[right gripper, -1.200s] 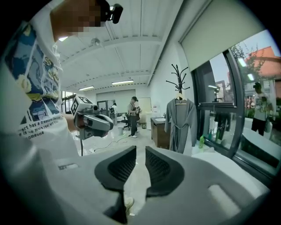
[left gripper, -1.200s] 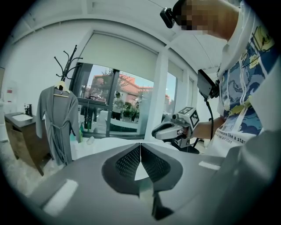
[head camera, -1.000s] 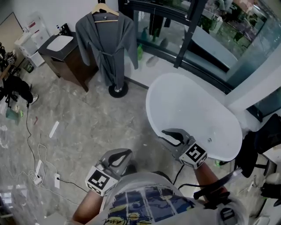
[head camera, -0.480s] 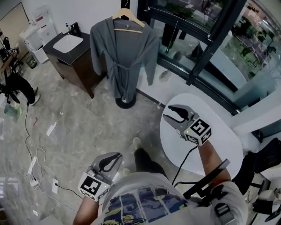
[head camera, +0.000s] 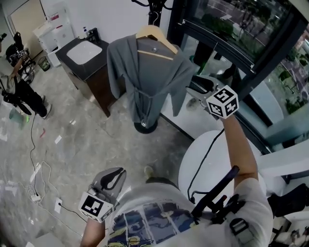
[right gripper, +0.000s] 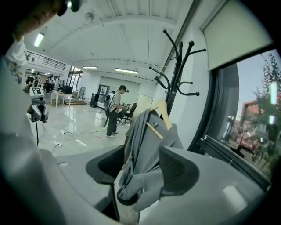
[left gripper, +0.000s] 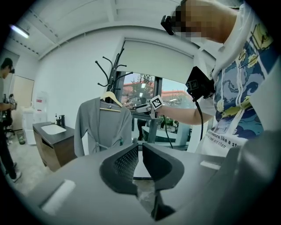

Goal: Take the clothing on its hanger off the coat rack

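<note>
A grey robe (head camera: 147,77) hangs on a wooden hanger (head camera: 157,36) from the black coat rack (head camera: 155,6), whose round base (head camera: 145,126) stands on the floor. My right gripper (head camera: 197,89) is raised at the robe's right side, close to its sleeve but not touching it. Its jaws are opening with nothing between them. In the right gripper view the robe (right gripper: 147,140) and hanger (right gripper: 161,112) lie ahead of the right gripper (right gripper: 140,165). My left gripper (head camera: 111,177) stays low by my body, shut and empty. From the left gripper (left gripper: 141,151), the robe (left gripper: 102,127) shows far off.
A dark vanity with a white sink (head camera: 84,52) stands left of the rack. A white bathtub (head camera: 212,154) sits below my right arm, and a black-framed window (head camera: 227,43) is behind. Cables (head camera: 36,176) lie on the floor at left, near a person (head camera: 19,94).
I have come closer to the rack. My right gripper rose from over the bathtub up to the robe's right side and its jaws spread wider. The left gripper stayed low.
</note>
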`<state>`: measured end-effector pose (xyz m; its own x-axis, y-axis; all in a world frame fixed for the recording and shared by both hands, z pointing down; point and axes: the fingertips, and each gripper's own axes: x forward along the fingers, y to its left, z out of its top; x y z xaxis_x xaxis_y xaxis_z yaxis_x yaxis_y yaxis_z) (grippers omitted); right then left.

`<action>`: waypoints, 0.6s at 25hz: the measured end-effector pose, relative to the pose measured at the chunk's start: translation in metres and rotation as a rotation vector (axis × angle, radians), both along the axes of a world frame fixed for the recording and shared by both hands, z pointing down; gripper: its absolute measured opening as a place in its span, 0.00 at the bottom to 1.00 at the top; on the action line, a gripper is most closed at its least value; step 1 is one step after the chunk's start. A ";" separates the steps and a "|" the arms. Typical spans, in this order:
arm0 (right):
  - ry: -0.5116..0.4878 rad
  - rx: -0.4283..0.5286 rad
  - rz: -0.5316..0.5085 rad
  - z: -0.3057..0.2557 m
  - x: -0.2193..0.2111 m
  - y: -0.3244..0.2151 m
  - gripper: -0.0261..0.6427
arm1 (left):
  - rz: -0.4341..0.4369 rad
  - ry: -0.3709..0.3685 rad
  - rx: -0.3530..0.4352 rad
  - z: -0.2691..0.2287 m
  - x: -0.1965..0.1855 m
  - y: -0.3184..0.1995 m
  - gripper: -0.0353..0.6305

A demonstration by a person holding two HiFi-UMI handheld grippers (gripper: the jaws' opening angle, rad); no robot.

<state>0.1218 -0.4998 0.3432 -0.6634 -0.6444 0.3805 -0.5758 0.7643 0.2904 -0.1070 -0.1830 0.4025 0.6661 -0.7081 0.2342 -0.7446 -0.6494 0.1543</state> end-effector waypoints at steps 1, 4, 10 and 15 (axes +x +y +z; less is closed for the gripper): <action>0.008 0.007 -0.012 -0.007 -0.001 -0.022 0.40 | -0.004 -0.001 0.003 -0.001 0.003 -0.012 0.10; 0.010 -0.018 -0.056 -0.021 -0.007 -0.081 0.42 | -0.012 -0.006 0.015 -0.005 0.013 -0.041 0.10; -0.012 -0.180 -0.179 -0.020 -0.033 -0.148 0.46 | -0.041 -0.016 0.012 -0.005 0.021 -0.080 0.10; 0.001 -0.300 -0.303 -0.006 -0.064 -0.162 0.47 | -0.067 -0.027 -0.012 -0.001 0.023 -0.096 0.10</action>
<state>0.0578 -0.6620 0.3369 -0.8053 -0.2814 0.5219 -0.3122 0.9495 0.0302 -0.0837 -0.2788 0.4013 0.6110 -0.7476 0.2602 -0.7901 -0.5964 0.1416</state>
